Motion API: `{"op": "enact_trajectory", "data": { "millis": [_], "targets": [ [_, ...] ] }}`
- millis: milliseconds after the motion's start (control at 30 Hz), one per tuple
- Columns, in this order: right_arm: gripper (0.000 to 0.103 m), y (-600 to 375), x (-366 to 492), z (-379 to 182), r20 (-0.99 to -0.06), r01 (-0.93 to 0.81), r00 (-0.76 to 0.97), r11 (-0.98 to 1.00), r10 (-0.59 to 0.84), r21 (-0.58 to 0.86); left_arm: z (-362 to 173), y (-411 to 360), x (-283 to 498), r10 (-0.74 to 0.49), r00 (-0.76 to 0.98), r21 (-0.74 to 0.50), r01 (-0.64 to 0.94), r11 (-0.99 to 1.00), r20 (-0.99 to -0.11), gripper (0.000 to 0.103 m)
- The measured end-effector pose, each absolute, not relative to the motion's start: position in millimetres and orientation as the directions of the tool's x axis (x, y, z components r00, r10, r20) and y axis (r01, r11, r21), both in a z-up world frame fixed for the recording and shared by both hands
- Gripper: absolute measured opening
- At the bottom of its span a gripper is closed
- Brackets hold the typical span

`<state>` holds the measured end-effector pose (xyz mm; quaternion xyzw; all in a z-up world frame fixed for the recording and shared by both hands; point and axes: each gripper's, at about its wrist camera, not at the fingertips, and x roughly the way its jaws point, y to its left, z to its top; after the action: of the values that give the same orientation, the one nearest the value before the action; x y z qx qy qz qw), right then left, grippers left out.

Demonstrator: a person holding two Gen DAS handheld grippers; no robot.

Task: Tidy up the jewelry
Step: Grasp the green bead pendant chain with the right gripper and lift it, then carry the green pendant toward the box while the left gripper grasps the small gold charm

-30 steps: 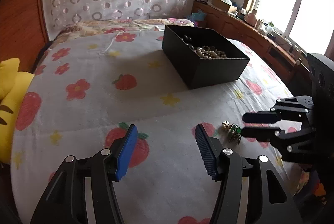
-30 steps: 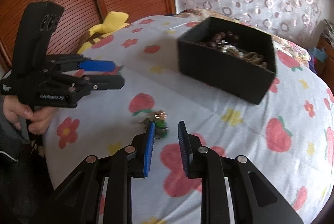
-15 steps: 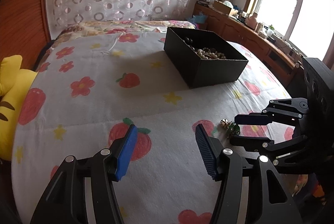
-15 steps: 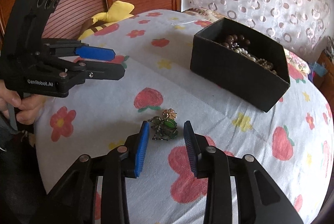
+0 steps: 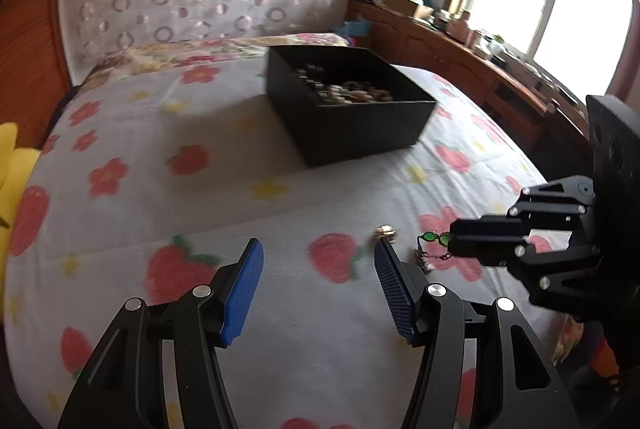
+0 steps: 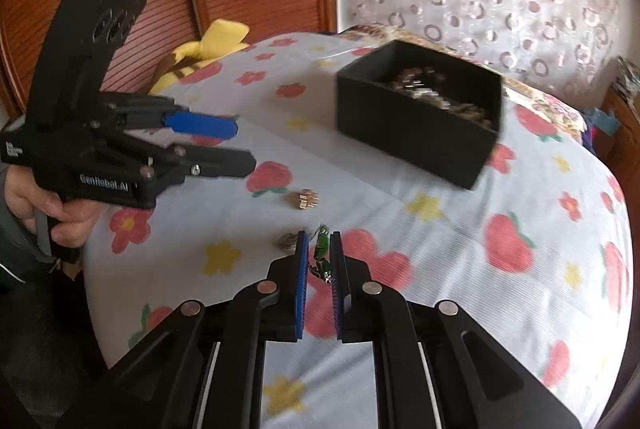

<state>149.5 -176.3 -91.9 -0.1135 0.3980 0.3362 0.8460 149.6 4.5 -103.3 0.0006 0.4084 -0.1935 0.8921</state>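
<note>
My right gripper (image 6: 319, 243) is shut on a green-stone chain piece (image 6: 321, 249) and holds it just above the bed; it also shows in the left wrist view (image 5: 454, 243) with the green piece (image 5: 434, 238) hanging from its tips. A small gold flower piece (image 6: 306, 198) lies on the sheet, also in the left wrist view (image 5: 386, 230). A small dull piece (image 6: 286, 240) lies left of my right fingers. The black box (image 5: 348, 109) full of beads stands farther back (image 6: 416, 117). My left gripper (image 5: 318, 261) is open and empty, hovering over the sheet.
The bed has a white sheet with strawberries and flowers (image 5: 160, 169). A yellow plush toy (image 6: 200, 57) lies at the headboard side. A wooden cabinet with clutter (image 5: 460, 37) runs under the window on the right.
My right gripper has closed on the green chain piece and lifted it off the sheet, leaving the gold flower piece behind. The left gripper shifted slightly and stays open.
</note>
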Motion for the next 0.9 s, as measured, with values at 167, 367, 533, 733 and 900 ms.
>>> {"op": "enact_trajectory", "data": {
  "millis": [167,367,533,733,900],
  "targets": [
    [0.005,-197.8,148.9,-81.9,-0.731,-0.623,0.5,0.779,0.464,0.068,-103.6,-17.1,153.7,-0.377,0.57,-0.159,0.396,0.905,-0.73,0.055],
    [0.005,-215.0,150.1,-72.7,-0.704,-0.596,0.539,0.8,0.462,0.069,-111.6,-37.4,161.5,-0.385,0.535,-0.146,0.434,0.889,-0.752,0.029],
    [0.005,-224.1,151.7,-69.5,-0.696,-0.583,0.554,0.809,0.458,0.069,-117.7,-48.3,166.8,-0.37,0.524,-0.123,0.446,0.887,-0.767,0.021],
    [0.005,-227.8,155.6,-72.0,-0.697,-0.578,0.553,0.813,0.456,0.073,-117.3,-50.5,166.2,-0.371,0.526,-0.116,0.454,0.883,-0.766,0.012],
    [0.005,-225.9,159.0,-67.0,-0.688,-0.581,0.56,0.811,0.461,0.07,-109.9,-42.7,167.2,-0.378,0.546,-0.126,0.442,0.888,-0.747,0.012]
  ]
}}
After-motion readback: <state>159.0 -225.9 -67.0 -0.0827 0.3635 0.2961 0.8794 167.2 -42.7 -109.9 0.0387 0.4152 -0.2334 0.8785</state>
